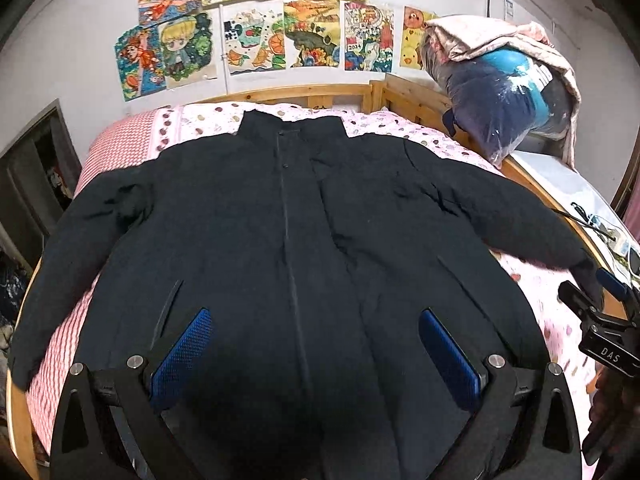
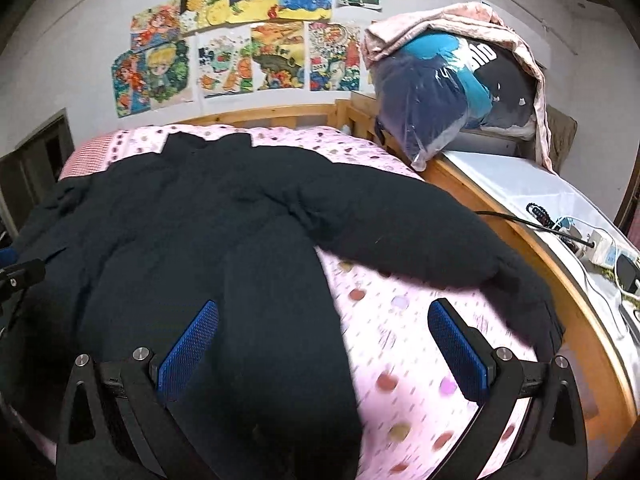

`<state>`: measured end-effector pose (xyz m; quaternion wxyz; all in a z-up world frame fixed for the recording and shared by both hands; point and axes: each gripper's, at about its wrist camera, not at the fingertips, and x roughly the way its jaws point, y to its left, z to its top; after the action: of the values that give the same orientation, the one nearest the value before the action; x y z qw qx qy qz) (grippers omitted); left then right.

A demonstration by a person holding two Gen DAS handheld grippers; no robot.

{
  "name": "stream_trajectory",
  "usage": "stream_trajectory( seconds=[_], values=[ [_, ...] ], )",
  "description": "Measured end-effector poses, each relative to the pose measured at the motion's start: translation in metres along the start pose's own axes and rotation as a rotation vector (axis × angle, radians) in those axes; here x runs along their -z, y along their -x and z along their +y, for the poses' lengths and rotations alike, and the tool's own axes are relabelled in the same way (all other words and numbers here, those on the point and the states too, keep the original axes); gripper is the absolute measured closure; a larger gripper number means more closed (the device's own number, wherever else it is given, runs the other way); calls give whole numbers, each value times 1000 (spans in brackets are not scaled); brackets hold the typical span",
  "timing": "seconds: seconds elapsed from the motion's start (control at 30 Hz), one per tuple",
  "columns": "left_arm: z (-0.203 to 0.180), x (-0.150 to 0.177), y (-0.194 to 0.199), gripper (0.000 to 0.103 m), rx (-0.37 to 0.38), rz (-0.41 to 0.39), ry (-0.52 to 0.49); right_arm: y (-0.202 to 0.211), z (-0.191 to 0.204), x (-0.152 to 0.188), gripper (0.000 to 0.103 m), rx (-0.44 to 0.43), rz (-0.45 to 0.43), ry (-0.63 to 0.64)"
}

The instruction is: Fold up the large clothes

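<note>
Black jacket (image 1: 304, 232) hem hidden behind left gripper's (image 1: 316, 344) spread fingers (image 1: 182, 354).

Dim indoor light, heavy fisheye bending, dark corners, motion blur on bedsheet (image 2: 420, 360)

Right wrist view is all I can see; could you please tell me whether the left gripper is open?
Observer: Yes, the left gripper is open and empty, facing the lower front of the black jacket.
Operator: Thank you. How does the far sleeve lie?
Observer: The left sleeve is spread outward, reaching the left edge of the pink bedsheet.
Operator: Is the jacket lying face up?
Observer: Yes, the closed front placket with its snap buttons faces up.
</note>
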<state>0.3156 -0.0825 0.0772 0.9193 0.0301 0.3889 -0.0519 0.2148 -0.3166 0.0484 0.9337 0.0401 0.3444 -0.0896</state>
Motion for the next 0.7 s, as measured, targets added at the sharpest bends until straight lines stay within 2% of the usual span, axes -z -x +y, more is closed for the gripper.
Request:
stream_trajectory(
  seconds=[0.13,0.23,0.3,0.37,0.47,0.6,0.7],
  values=[
    [-10,-36,-31,0,-1,19,10,-22,-25,-14,1,3,-54,-54],
    [-18,-58,-57,0,26,14,42,-37,-48,-17,1,46,-73,-109],
    [-27,-69,-78,0,36,0,64,-51,-69,-17,1,45,-33,-202],
    [-39,-79,-103,0,55,3,82,-67,-95,-11,1,21,20,-364],
    [-59,-92,-137,0,80,7,70,-84,-134,7,1,-35,20,-626],
    [-84,-110,-175,0,99,2,35,-103,-158,28,1,2,18,-775],
    [-98,-116,-204,0,124,30,23,-121,-175,39,1,1,17,-896]
  ],
)
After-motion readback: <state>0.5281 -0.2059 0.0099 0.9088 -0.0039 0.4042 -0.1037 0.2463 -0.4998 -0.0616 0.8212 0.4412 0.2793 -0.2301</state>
